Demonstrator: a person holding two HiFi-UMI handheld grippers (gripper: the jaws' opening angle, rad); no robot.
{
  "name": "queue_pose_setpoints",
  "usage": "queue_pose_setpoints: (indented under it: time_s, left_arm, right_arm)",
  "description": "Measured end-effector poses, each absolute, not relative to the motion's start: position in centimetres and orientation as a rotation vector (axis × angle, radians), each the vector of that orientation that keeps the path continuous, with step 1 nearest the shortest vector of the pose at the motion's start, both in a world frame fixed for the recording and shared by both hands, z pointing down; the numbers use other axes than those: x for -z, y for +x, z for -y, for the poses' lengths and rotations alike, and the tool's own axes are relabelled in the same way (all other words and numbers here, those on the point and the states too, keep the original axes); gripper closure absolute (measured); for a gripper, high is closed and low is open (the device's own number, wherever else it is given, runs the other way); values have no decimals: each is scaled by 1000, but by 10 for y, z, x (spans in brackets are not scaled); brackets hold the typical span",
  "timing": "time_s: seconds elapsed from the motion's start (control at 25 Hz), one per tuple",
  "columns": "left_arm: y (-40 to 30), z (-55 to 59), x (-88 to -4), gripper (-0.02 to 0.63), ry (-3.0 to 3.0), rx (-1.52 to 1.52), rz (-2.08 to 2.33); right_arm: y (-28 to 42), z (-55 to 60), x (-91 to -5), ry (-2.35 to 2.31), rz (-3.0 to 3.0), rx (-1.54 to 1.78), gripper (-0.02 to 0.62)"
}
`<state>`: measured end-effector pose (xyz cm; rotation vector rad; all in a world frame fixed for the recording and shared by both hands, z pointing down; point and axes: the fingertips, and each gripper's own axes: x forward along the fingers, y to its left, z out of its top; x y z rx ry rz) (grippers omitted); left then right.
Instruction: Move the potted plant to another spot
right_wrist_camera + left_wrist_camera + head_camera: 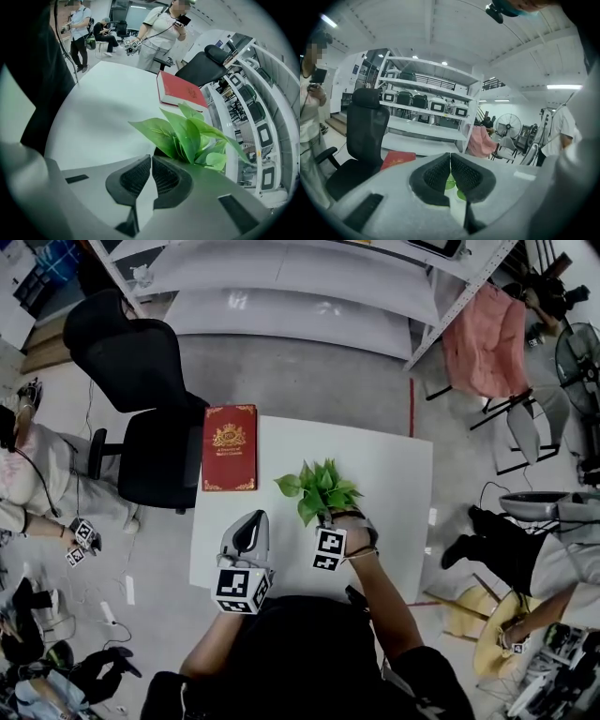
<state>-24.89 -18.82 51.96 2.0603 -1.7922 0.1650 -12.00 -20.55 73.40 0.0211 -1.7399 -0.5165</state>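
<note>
The potted plant (319,488) has broad green leaves and stands about mid-table on the white table (394,474). My right gripper (343,519) is at its near side. In the right gripper view the jaws (151,158) are pressed together at the dark pot rim, and the leaves (192,136) rise just beyond and to the right; the pot body is mostly hidden. My left gripper (249,524) hovers over the table to the plant's left, shut with nothing held. In the left gripper view (450,157) a bit of green leaf (450,183) shows behind the jaws.
A red book (230,447) lies at the table's far left corner, beside a black office chair (141,399). White shelving (291,296) runs along the far side. People stand and sit around the table, and a pink-draped chair (487,338) is at the far right.
</note>
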Motion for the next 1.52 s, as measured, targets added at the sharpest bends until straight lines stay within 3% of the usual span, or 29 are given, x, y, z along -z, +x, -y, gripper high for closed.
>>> queue_pose_setpoints:
  time_s: [0.48,0.96,1.52]
  left_arm:
    - [-253,186,-527,588,2056,-152,1784]
    - [-230,177,-518,588,2088,-143,1776]
    - [-190,167,-496,588,2143,-105,1790]
  right_arm:
    - [-124,206,-737,34,1732,532,580]
    - [-114,204,-687,242,1876,436,580]
    - [-57,223,-584,1005,2340,-391,580]
